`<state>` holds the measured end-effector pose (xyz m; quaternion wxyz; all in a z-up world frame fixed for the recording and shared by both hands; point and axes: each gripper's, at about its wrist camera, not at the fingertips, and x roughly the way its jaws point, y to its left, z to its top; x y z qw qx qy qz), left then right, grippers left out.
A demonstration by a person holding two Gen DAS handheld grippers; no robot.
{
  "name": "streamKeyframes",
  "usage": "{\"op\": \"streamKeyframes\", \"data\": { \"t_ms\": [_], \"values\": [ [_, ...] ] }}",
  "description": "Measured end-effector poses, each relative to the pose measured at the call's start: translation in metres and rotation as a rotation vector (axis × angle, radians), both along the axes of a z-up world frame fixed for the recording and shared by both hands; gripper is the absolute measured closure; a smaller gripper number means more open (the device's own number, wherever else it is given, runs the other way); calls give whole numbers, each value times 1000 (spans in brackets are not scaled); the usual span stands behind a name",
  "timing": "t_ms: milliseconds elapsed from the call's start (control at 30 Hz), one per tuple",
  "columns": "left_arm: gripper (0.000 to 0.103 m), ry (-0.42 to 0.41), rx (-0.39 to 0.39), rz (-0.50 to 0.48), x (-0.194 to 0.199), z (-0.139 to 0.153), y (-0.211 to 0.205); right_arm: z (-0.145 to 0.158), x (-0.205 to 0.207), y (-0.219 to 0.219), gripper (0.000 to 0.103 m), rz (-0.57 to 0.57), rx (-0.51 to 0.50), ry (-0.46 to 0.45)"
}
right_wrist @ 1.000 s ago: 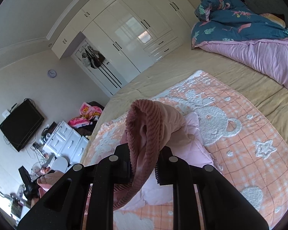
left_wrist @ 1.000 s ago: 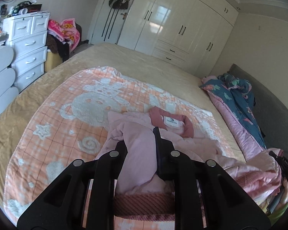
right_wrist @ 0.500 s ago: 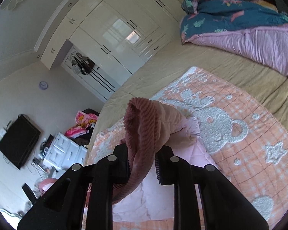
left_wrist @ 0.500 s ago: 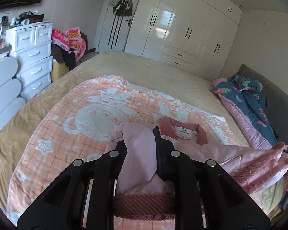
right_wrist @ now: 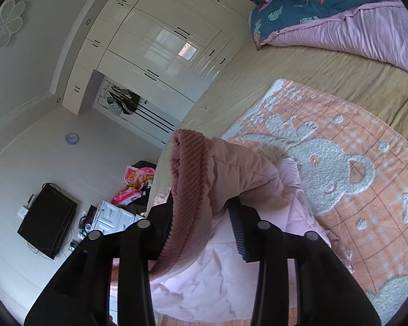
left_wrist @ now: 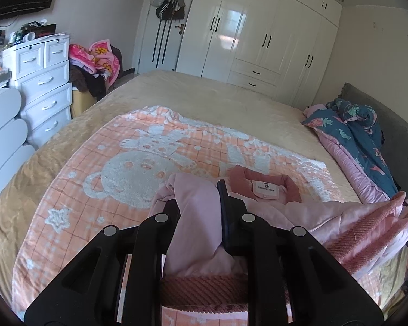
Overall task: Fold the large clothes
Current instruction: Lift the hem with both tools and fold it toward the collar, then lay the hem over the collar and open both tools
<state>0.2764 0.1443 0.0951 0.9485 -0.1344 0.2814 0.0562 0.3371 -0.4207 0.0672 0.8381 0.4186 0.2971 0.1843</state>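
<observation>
A pale pink padded jacket (left_wrist: 299, 212) with a dark pink collar (left_wrist: 263, 187) lies crumpled on the peach bear blanket (left_wrist: 138, 168). My left gripper (left_wrist: 197, 201) is shut on a fold of the jacket's pink fabric, with its ribbed hem (left_wrist: 204, 290) bunched near the camera. In the right wrist view my right gripper (right_wrist: 201, 206) has its jaws opening. The jacket's ribbed hem (right_wrist: 187, 179) still drapes over the left finger, between the jaws. The right finger's pad (right_wrist: 238, 233) stands clear of the cloth. The jacket's body (right_wrist: 231, 271) hangs below.
The blanket (right_wrist: 340, 163) lies on a tan bed cover (left_wrist: 204, 92). A blue and pink quilt (left_wrist: 353, 135) is heaped along the grey headboard side. A white drawer chest (left_wrist: 40, 81) and piled clothes (left_wrist: 95, 59) stand left of the bed, wardrobes (left_wrist: 258, 40) beyond.
The right gripper's jaws have parted, so they no longer pinch the ribbed hem, and the right hand has rolled. The left gripper has shifted sideways with the fabric still clamped.
</observation>
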Motion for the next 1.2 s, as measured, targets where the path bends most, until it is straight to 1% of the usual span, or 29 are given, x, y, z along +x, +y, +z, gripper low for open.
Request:
{"op": "streamKeyframes", "data": {
  "t_ms": [67,100,133,200,233,267,333,367,400,500,533,600,700,767,833,867,900,1000,1033,1067,1100,1133,1167,1200],
  "values": [
    [92,6,4,0,5,-2,0,-1,3,0,54,0,20,-5],
    [92,8,6,-1,7,-3,0,-1,4,0,48,0,31,-10],
    [92,10,8,-1,9,-3,-1,0,4,0,45,1,48,-25],
    [92,14,10,-2,12,-5,-1,3,0,2,33,-1,65,-67],
    [92,17,8,-3,14,-6,-1,5,-2,3,30,-5,66,-91],
    [92,20,8,-5,17,-7,-1,7,-7,4,25,-11,59,-118],
    [92,23,7,-8,21,-9,-2,11,-20,14,20,-34,4,-201],
    [92,25,7,-10,23,-10,-3,11,-28,21,17,-48,-47,-237],
    [92,25,14,-9,25,-10,-4,10,-37,34,15,-54,-121,-279],
    [91,29,42,-9,32,-11,-10,-7,-53,70,14,-29,-279,-336],
    [91,32,50,-9,34,-11,-11,-13,-53,82,14,-5,-322,-339],
    [90,40,70,-10,40,-12,-14,-23,-48,111,14,77,-459,-307],
    [87,48,92,-12,48,-15,-20,-31,-44,134,14,144,-582,-300],
    [87,49,107,-4,52,-17,-23,-40,-40,143,14,165,-629,-282],
    [87,48,104,7,55,-19,-23,-54,-32,147,14,206,-629,-230],
    [86,47,100,11,56,-20,-23,-61,-27,148,14,219,-637,-191],
    [86,46,92,17,57,-21,-22,-72,-19,149,14,235,-663,-131],
    [79,38,65,18,58,-21,-20,-100,-5,149,14,256,-733,14],
    [75,37,67,14,57,-21,-22,-105,-4,150,14,258,-735,25],
    [66,37,64,9,57,-20,-22,-107,-4,149,14,251,-727,23],
    [59,27,45,3,54,-18,-23,-106,-3,147,14,242,-717,20],
    [38,14,29,-3,52,-16,-23,-105,-3,147,14,236,-708,16],
    [20,-8,18,-10,49,-12,-24,-103,-4,147,14,232,-699,9],
    [18,-21,29,-5,45,-8,-27,-101,-5,147,14,227,-694,-3]
  ]
}}
